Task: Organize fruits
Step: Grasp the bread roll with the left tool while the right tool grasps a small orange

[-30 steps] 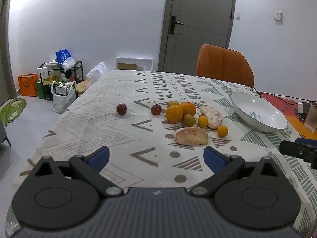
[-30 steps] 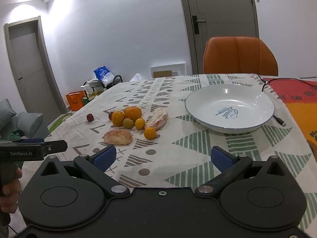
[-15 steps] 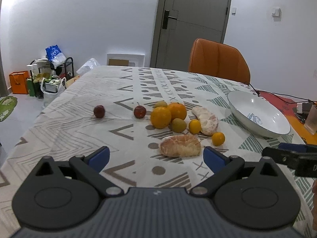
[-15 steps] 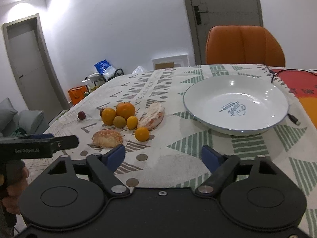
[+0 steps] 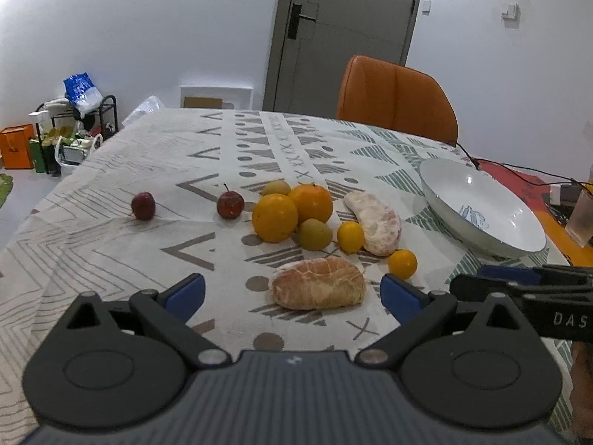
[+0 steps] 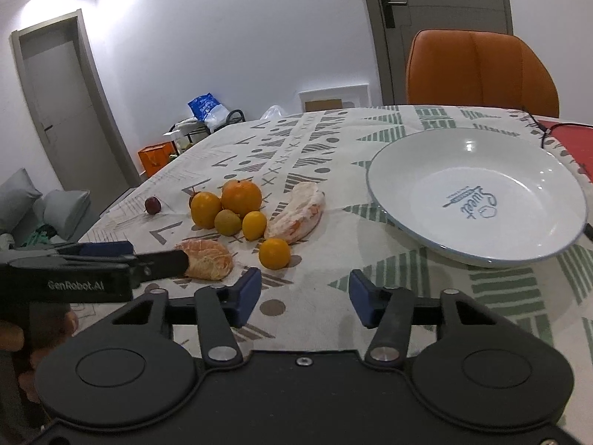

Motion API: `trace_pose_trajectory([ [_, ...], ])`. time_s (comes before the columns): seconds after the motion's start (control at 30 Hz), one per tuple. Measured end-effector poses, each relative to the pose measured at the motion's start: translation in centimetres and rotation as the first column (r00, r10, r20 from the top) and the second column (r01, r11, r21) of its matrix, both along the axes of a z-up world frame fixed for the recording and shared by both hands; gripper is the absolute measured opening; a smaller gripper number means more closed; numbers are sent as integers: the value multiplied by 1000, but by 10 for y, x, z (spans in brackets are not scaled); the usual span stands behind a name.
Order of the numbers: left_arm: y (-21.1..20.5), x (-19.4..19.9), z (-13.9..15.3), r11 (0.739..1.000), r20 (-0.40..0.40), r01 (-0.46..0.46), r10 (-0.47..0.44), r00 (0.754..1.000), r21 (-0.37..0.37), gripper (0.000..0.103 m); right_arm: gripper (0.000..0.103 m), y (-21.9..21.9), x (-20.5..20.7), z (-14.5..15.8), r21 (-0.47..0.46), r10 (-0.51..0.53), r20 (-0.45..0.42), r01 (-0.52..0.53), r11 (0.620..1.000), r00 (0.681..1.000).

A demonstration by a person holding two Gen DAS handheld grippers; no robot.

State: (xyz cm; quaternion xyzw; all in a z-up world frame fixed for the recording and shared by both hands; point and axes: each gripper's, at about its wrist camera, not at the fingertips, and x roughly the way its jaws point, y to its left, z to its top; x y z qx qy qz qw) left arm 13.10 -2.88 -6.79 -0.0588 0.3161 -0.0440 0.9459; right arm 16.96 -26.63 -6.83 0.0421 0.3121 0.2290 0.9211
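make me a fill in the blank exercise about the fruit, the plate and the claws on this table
1. The white plate holds ____ fruit.
2. Both the left claw and the right claw are ____.
3. The left claw frames the peeled citrus half, which lies on the ____.
4. The chair behind the table is ____.

Missing words: no; open; tablecloth; orange

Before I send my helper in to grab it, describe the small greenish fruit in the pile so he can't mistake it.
Find the white bowl on the patterned tablecloth; the fruit pile lies on the cloth beside it. At the pile's centre, the greenish fruit sits against the front of the two big oranges, with a small yellow citrus beside it. It alone is dull olive-green; its neighbours are bright orange or yellow.
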Motion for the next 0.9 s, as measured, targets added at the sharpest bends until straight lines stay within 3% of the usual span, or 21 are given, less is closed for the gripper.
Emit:
trace_pose_trajectory([
  [0.2,-5,12,-9,1000,-31,26,-26,999,-7,98,41,3,10,-2,9,1,-19,-1,1000,1000],
  [0.43,-11,25,-13,999,-37,46,-46,998,-2,95,38,5,19,-3,15,7,-36,-6,1000,999],
  [0.53,-17,29,-14,998,-33,57,-56,998,27,88,38,5,22,-2,15,1,-37,0,1000,999],
  [0.6,-21,31,-15,996,-29,58,-56,998,69,80,38,5,24,-2,17,0,-40,1,1000,999],
  [0.7,-22,31,-14,994,-22,79,-77,997,73,65,38,7,25,-2,17,6,-45,-6,1000,999],
  [0.9,-11,29,-11,997,-21,58,-57,998,48,62,39,18,27,-2,11,30,-47,-30,999,998],
])
